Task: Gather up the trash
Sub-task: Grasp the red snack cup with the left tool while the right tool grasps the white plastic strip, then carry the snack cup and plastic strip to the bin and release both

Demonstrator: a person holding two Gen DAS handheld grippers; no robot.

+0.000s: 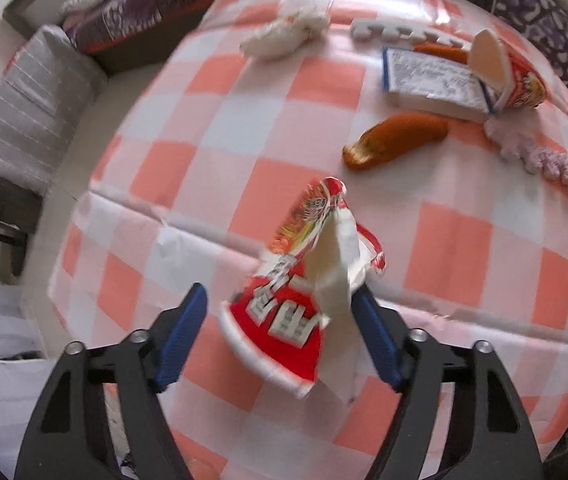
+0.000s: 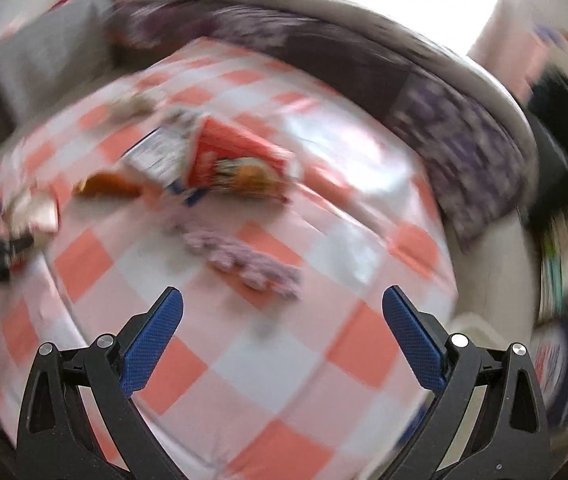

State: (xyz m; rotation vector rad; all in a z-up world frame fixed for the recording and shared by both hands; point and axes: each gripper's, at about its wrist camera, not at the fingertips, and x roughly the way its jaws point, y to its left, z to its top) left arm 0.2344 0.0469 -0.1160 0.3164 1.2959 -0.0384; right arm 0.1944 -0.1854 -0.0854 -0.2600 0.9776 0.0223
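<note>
Left gripper (image 1: 280, 332): jaws apart over the checked tablecloth (image 1: 244, 184); a torn red wrapper (image 1: 304, 280) sits between the blue fingers (image 1: 182, 340). Its white inner flap lies against the right-hand pad, while the left-hand pad stands clear of it, so I cannot tell whether it is truly pinched.
Red wrapper: crumpled, tilted, nearest of the trash, hanging just over the fold of the tablecloth.
Orange piece (image 1: 396, 140): beyond the wrapper, lying flat on the tablecloth.
Lilac foam piece (image 1: 540, 152): right of the orange piece, apart from it.
White leaflet box (image 1: 432, 80): farther than the orange piece, with a red cup package (image 1: 524, 80) leaning on its right end.
White crumpled bag (image 1: 284, 32): far left of the box.
White toothed strip (image 1: 404, 32): at the far edge, between bag and box.
Right gripper (image 2: 282, 320): fingers wide apart, nothing between them, above the tablecloth; view blurred.
Lilac foam piece, right view: just beyond the right gripper's fingertips.
</note>
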